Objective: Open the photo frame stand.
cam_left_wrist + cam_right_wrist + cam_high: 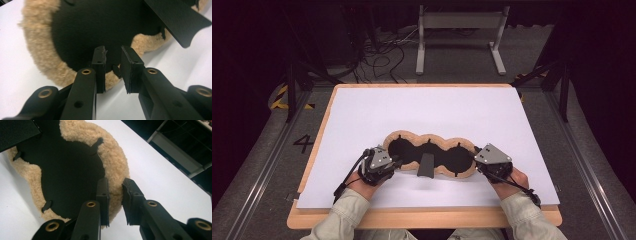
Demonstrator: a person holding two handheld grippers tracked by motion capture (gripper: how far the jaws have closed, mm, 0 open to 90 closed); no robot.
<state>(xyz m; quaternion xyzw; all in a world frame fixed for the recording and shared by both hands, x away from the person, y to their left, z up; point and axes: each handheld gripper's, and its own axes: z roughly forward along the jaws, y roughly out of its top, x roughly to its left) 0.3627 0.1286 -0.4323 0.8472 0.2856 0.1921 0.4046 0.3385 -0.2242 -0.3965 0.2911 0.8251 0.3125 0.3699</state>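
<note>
Between grippers: fleece pad (430,154), long axis left-right

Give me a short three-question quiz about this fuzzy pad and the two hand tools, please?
1. True or false: the fleece-edged black pad lies on the white table cover.
2. Which end of the pad does the left gripper reach? A near-left end, B far-right end.
3. What colour is the pad's fleece rim?

Key: 1 true. 2 A; the right gripper is at the opposite end, both with jaws apart. 3 tan.
</note>
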